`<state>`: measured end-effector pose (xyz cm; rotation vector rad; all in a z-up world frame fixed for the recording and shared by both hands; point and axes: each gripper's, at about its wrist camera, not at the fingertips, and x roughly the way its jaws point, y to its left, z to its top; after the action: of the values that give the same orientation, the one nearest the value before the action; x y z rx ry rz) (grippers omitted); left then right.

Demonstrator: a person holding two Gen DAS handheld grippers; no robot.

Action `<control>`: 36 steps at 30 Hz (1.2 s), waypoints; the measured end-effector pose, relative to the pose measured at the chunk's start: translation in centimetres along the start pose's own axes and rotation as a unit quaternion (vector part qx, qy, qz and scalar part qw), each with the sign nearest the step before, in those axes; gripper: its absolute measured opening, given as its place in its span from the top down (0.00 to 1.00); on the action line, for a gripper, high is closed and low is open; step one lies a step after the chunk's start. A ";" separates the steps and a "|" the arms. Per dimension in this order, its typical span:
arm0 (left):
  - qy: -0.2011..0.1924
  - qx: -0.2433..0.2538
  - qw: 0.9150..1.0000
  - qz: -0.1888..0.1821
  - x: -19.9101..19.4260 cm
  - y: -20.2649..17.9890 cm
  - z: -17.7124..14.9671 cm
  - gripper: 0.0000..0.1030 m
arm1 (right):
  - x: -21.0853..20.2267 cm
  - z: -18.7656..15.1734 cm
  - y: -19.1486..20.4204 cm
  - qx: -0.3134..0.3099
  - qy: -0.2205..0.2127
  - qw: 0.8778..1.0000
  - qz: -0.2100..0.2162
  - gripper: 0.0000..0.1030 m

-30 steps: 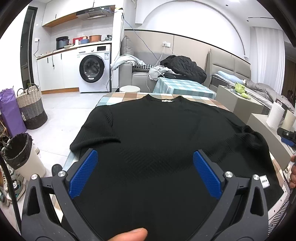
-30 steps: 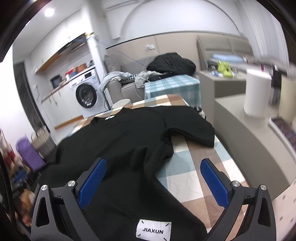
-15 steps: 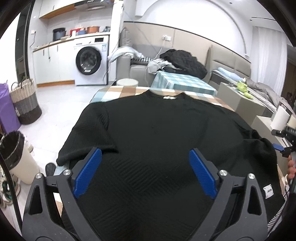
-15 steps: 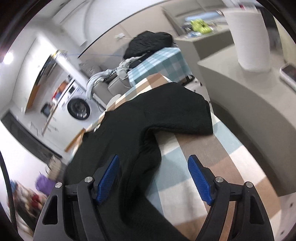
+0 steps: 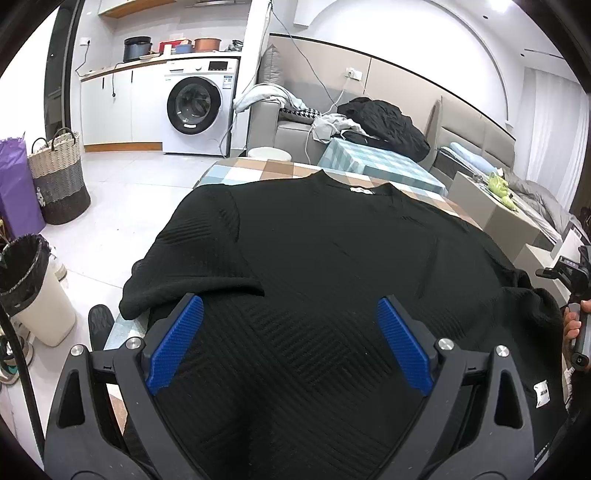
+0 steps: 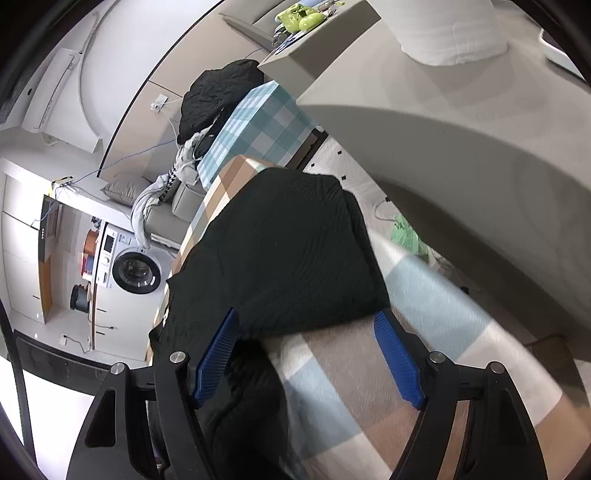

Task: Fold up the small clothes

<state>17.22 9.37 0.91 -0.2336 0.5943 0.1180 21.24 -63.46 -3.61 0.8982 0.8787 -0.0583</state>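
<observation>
A black short-sleeved knit top (image 5: 332,258) lies spread flat on a checked tablecloth (image 5: 251,171), collar at the far end. My left gripper (image 5: 290,317) hovers open over its lower middle, nothing between the blue pads (image 5: 177,343). The top's left sleeve (image 5: 199,254) hangs over the table's left edge. In the right wrist view, which is rolled sideways, my right gripper (image 6: 306,325) stands open just short of the right sleeve (image 6: 295,251). That sleeve's hem lies across the gap at the fingertips, on the cloth (image 6: 369,387). A hand (image 5: 570,325) shows at the right edge.
A lined waste bin (image 5: 33,291) and a woven basket (image 5: 59,177) stand on the floor at left. Behind are a washing machine (image 5: 195,107), a sofa with heaped clothes (image 5: 384,122) and a second checked table (image 5: 369,162). A grey counter (image 6: 461,122) with a paper roll (image 6: 443,29) borders the right side.
Both grippers moved forward and lower over the top, and their jaws narrowed a little. The right one rolled sideways and now faces the right sleeve instead of the hem label.
</observation>
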 end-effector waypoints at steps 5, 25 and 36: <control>0.003 -0.005 1.000 -0.010 0.3 0.3 0.0 0.08 | 0.9 2.1 0.4 0.000 -0.004 0.999 -0.032 0.45; 0.001 0.007 1.000 -0.012 -0.2 0.0 0.0 0.08 | -0.5 -3.4 18.1 -0.368 -0.036 0.928 0.037 0.89; 0.007 -0.004 1.000 -0.013 -0.1 0.6 0.0 0.08 | 1.2 -8.6 18.8 -0.452 0.015 0.891 -0.050 0.45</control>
<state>17.02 9.91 0.88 -0.2495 0.6043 0.0932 23.79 -44.91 5.28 -0.0233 0.8505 0.2623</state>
